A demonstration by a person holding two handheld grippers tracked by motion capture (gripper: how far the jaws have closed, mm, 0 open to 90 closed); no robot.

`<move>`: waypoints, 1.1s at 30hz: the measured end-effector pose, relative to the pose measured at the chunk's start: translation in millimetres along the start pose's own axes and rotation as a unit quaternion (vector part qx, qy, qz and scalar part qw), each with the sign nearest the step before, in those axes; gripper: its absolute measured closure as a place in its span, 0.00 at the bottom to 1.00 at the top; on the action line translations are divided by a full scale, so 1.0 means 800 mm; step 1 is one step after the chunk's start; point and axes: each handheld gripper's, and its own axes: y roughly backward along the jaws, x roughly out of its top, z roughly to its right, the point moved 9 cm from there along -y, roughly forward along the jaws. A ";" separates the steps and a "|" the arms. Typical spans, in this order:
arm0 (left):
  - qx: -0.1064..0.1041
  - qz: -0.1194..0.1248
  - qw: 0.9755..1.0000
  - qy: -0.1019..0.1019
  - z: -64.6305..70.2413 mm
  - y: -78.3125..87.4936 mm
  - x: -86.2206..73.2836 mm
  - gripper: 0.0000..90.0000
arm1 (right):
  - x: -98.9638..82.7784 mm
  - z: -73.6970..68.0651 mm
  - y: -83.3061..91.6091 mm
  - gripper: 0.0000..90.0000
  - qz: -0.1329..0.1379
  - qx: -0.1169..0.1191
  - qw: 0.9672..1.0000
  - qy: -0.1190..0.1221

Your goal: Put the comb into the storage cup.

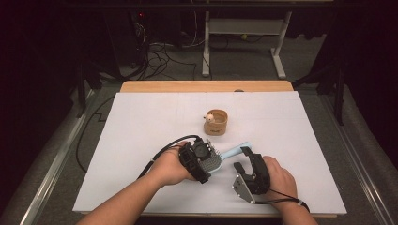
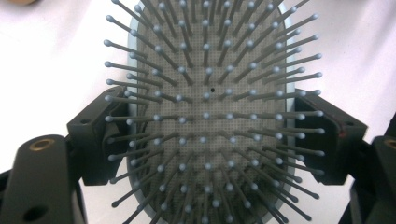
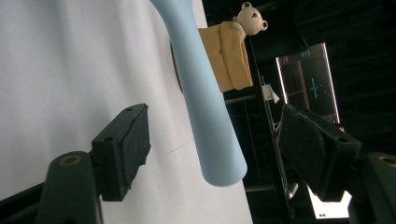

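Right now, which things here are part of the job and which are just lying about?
In use:
- hairbrush, clamped at its head by the left tool
- its blue handle, standing free between the open jaws of the right tool

Lying about:
- wooden cup
- small toy bear inside the cup

Pale blue hairbrush [image 2: 205,116] with grey dotted cushion and grey bristles tipped in light blue. Black tongs [image 1: 199,157] on both sides. White surface [image 1: 141,131] with wooden edge. Tan wooden cup [image 1: 216,123] holding cream bear figure [image 3: 251,18].
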 end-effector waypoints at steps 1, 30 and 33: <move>0.001 0.002 1.000 0.000 0.000 0.000 0.002 0.23 | 0.001 0.000 0.000 0.32 0.000 0.000 1.000 0.003; -0.008 0.005 1.000 -0.021 0.020 -0.005 0.032 0.23 | 0.017 -0.011 0.003 0.56 0.018 0.004 0.999 0.040; -0.009 0.001 1.000 -0.026 0.022 -0.005 0.034 0.23 | 0.018 -0.011 0.004 0.58 0.019 0.002 0.999 0.046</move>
